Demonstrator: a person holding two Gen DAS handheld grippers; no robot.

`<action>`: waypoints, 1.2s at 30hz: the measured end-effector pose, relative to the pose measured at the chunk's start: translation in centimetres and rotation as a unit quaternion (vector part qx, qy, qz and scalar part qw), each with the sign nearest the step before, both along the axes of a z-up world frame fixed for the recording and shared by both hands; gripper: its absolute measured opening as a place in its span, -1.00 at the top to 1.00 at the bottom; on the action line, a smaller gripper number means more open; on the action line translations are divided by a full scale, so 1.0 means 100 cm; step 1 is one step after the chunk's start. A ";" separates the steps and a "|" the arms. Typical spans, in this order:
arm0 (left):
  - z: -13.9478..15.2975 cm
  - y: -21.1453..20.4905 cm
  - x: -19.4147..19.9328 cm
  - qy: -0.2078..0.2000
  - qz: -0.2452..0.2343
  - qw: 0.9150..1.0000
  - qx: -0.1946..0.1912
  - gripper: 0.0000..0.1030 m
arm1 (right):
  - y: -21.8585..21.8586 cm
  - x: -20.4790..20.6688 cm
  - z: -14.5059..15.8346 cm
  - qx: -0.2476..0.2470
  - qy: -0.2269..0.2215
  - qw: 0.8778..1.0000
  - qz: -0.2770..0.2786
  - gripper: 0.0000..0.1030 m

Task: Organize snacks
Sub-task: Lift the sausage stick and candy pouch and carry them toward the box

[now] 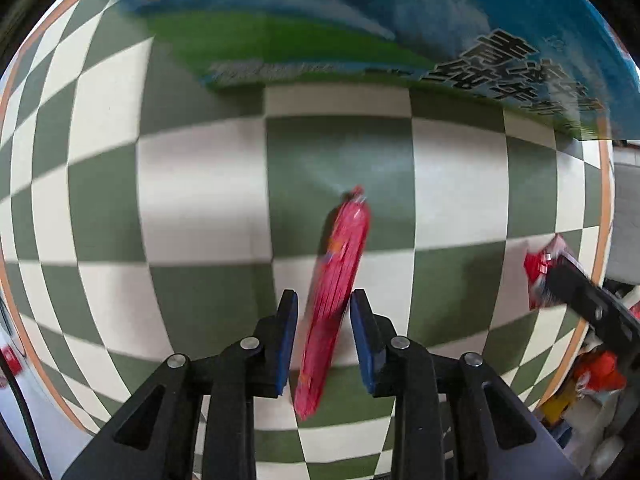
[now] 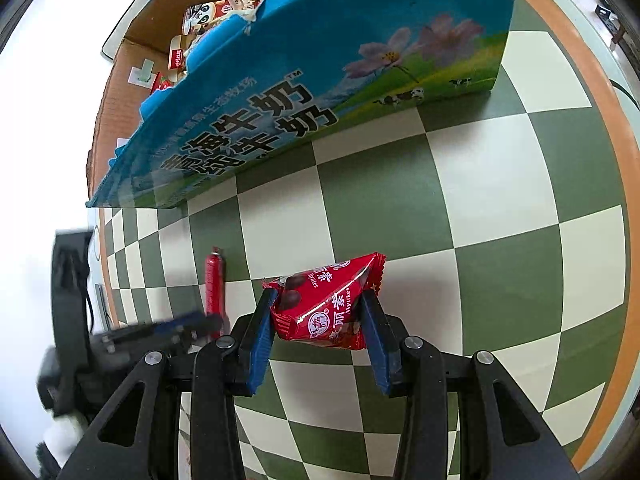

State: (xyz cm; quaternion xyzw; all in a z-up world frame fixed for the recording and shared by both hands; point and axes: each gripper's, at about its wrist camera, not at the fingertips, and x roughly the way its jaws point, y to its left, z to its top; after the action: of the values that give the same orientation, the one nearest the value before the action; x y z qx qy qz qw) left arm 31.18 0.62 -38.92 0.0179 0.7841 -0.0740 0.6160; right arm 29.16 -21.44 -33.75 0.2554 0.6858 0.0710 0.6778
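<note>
Green-and-white checked tablecloth (image 2: 480, 184) carries everything, with the blue printed milk carton box (image 2: 320, 80) as landmark: in front of its left end the left gripper (image 1: 324, 332) points steeply down over the thin red sausage stick (image 1: 340, 280), which lies on the cloth between narrowly parted jaws that do not visibly press it. Farther right, before the box's middle, the right gripper (image 2: 318, 320) tilts down, its blue pads clamped on the red chocolate snack packet (image 2: 324, 300).

Sausage stick (image 2: 214, 284) left of snack packet (image 2: 326, 300); milk carton box (image 2: 304, 92) behind both.
</note>
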 end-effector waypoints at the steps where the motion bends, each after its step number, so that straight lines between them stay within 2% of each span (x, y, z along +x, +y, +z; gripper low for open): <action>1: -0.002 -0.003 0.002 0.002 -0.005 1.000 0.001 0.51 | 0.000 0.000 -0.001 0.001 0.002 1.000 -0.002 0.14; 5: 0.004 -0.018 0.010 -0.022 -0.029 0.999 -0.001 0.53 | 0.002 -0.002 -0.006 0.003 0.009 1.000 -0.005 0.14; 7: 0.008 -0.021 0.007 -0.029 -0.036 0.999 -0.005 0.69 | 0.003 -0.003 -0.006 0.001 0.009 1.000 -0.004 0.14; 13: 0.026 -0.023 -0.015 -0.053 -0.040 0.998 -0.012 0.70 | 0.006 -0.007 -0.002 0.002 0.001 1.000 -0.002 0.14; 19: 0.067 -0.008 -0.039 -0.088 -0.030 0.995 -0.030 0.70 | 0.005 -0.009 0.013 0.001 -0.020 1.000 0.004 0.14; 23: 0.100 -0.010 -0.059 -0.120 -0.045 0.991 -0.032 0.71 | 0.004 -0.013 0.026 -0.008 -0.037 0.999 0.017 0.14; 36: 0.132 -0.028 -0.084 -0.162 -0.058 0.984 -0.046 0.71 | 0.007 -0.029 0.049 -0.018 -0.061 0.997 0.041 0.14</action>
State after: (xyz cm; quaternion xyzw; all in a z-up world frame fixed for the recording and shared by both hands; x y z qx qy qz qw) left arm 22.80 -2.20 -25.74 0.0471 0.6672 -0.1421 0.7297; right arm 26.29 -20.69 -28.82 0.2098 0.6541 0.1016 0.7196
